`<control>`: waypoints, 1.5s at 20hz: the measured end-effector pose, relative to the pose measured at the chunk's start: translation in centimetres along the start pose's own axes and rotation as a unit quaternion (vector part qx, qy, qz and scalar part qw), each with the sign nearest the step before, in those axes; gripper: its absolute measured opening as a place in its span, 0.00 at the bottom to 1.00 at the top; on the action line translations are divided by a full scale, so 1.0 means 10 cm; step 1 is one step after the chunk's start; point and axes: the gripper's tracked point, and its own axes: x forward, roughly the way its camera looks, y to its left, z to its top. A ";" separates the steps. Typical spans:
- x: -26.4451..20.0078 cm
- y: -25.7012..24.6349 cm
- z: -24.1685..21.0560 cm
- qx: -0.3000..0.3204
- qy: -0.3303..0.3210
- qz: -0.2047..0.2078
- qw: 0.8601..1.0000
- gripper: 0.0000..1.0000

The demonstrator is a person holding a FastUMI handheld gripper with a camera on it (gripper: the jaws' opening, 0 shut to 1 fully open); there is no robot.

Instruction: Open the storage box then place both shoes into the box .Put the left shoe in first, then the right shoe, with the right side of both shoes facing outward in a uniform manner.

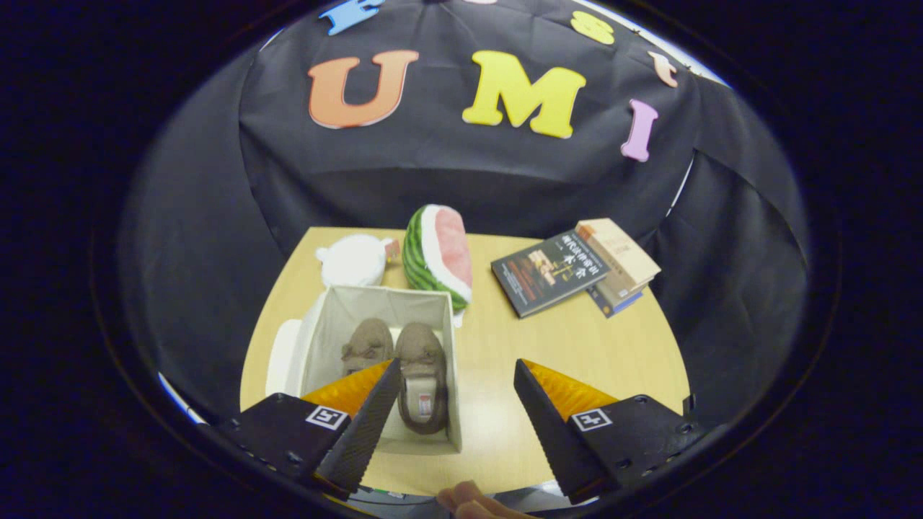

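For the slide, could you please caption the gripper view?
Open gripper held above the open storage box, both brown shoes side by side inside, on the wooden table.

Claw fingers wide apart, empty.

The gripper view rides on the gripper and looks forward and down along its spread, empty fingers; it sits above the near edge of the table, close over the storage box; beyond hangs the booth wall.
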 end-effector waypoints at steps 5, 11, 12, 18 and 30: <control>-0.82 -0.62 0.56 0.020 -0.119 -0.011 0.993 0.96; -1.61 -1.46 1.15 0.032 -0.263 -0.038 0.964 0.96; -1.72 -1.58 1.19 0.035 -0.284 -0.040 0.957 0.96; -2.02 -1.87 1.07 0.022 -0.348 -0.013 0.937 0.96; -1.74 -2.08 0.60 0.035 -0.328 0.034 0.943 0.96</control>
